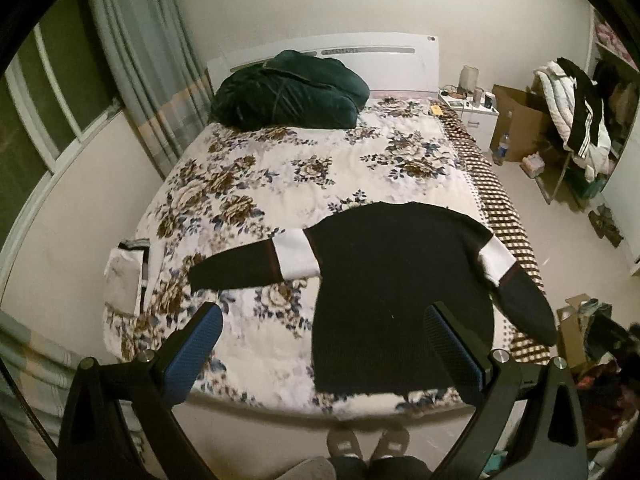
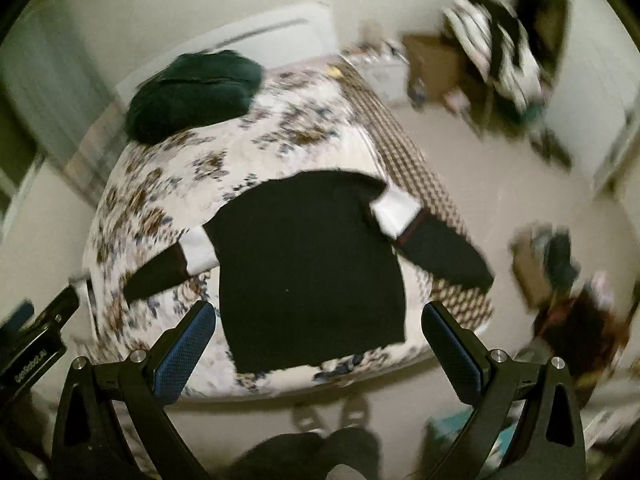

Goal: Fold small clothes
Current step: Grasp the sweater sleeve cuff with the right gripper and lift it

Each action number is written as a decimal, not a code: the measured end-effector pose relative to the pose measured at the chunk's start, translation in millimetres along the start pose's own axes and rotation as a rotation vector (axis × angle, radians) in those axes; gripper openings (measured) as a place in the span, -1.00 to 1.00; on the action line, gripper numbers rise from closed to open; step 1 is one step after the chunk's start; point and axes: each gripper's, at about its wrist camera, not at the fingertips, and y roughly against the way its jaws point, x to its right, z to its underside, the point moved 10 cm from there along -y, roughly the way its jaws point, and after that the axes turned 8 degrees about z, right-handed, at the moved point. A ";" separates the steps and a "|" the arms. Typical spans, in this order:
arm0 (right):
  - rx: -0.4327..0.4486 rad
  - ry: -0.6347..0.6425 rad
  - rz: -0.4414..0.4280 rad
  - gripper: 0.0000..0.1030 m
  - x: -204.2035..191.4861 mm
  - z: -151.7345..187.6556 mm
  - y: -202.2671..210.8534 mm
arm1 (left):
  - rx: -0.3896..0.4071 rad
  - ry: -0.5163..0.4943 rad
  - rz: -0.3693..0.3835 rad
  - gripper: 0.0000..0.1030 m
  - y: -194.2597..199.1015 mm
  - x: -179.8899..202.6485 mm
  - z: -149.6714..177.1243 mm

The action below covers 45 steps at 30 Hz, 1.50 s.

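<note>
Bed (image 1: 256,184): floral cover, dark green bundle (image 1: 288,92) by the headboard.
Sweater (image 1: 400,304): black, white sleeve bands, spread flat at the foot of the bed, sleeves out.
Left hand-held gripper (image 1: 324,354): fingers apart, empty, above the hem.
Right hand-held gripper (image 2: 320,354): fingers apart, empty; view blurred.

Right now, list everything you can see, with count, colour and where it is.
Sweater: one, black with white sleeve bands, flat on bed's near right, right sleeve over the edge.
Bed: one, white floral cover, room centre.
Bundle: one, dark green, by headboard.
Folded cloth: one, grey-white, bed's left edge.
Nightstand: one, white, right of headboard.
Cardboard box: one, brown, floor beside the nightstand.
Clothes heap: white and black, far right.
Shoes: two, grey, floor.
Left gripper: open.
Right gripper: open.
</note>
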 end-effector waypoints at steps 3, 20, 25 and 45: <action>-0.042 -0.154 0.031 1.00 44.5 0.5 -56.7 | -0.003 -0.035 0.011 1.00 -38.7 17.2 6.6; -0.193 -0.870 0.061 1.00 311.6 63.5 -459.1 | -0.332 -0.173 -0.012 1.00 -358.0 171.6 77.1; -0.181 -1.066 0.039 0.90 360.2 87.6 -561.3 | -0.386 -0.158 -0.048 1.00 -433.9 190.8 99.5; 0.123 -1.461 0.022 -0.68 460.3 70.1 -655.6 | -0.443 -0.147 -0.020 1.00 -532.5 226.6 116.0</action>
